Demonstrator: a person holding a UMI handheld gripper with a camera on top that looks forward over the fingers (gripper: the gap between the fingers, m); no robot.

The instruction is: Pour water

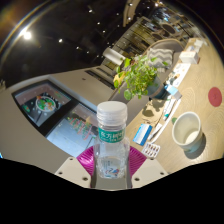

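Bottle (pixel 112 140) stands upright between your gripper (pixel 111 163) fingers, both pink pads (pixel 88 158) pressed against its sides. Ahead to your right a cup (pixel 186 129) sits on the counter (pixel 70 90), beyond it a plant (pixel 138 72).

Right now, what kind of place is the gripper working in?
Probably a kitchen or pantry counter. A potted green plant and a white mug stand beyond the gripper, which is shut on a clear water bottle.

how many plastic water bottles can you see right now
1: a clear plastic water bottle with a white cap and green label, upright between the gripper fingers, which press on it. Others may hide in the clutter beyond.
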